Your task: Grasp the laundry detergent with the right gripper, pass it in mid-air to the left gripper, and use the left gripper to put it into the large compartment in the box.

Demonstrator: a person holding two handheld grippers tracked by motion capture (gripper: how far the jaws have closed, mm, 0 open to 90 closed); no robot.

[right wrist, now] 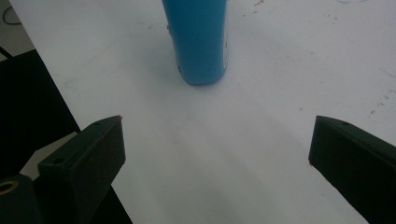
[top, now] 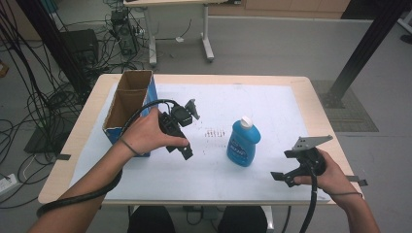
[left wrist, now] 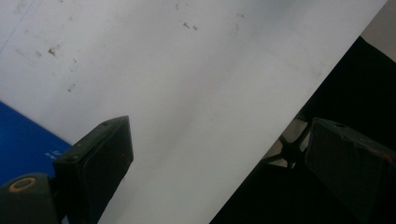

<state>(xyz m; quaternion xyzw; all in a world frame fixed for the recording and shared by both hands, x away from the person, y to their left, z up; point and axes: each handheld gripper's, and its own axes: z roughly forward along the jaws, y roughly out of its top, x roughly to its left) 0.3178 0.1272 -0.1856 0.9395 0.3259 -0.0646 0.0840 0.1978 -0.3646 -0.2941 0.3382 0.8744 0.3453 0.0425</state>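
The blue bottle (top: 243, 142) stands upright on the white sheet (top: 272, 111) that covers the counter (top: 311, 85), a little right of the sheet's centre. Its white cap (top: 247, 121) is on top and its label faces the person's side.

The right hand-held gripper (top: 281, 177) is held over the near right part of the counter, near the bottom right of the bottle but apart from it. In the right gripper view its jaws stand wide apart with nothing between them; the hand-held gripper (right wrist: 217, 149) is released and points at the bottle (right wrist: 200, 39), which stands ahead of it on the sheet (right wrist: 280, 56). A grey three-cornered plate (top: 311, 142) sits on top of this hand-held gripper.

The left hand-held gripper (top: 180, 151) is held to the left of the bottle, just beside an open cardboard box (top: 127, 104) with blue sides at the left of the counter. In the left gripper view the jaws are also spread, with nothing held; this hand-held gripper (left wrist: 224, 154) is released and looks down across the near edge of the sheet (left wrist: 187, 84). A blue surface (left wrist: 23, 140) shows at the left edge of that view.
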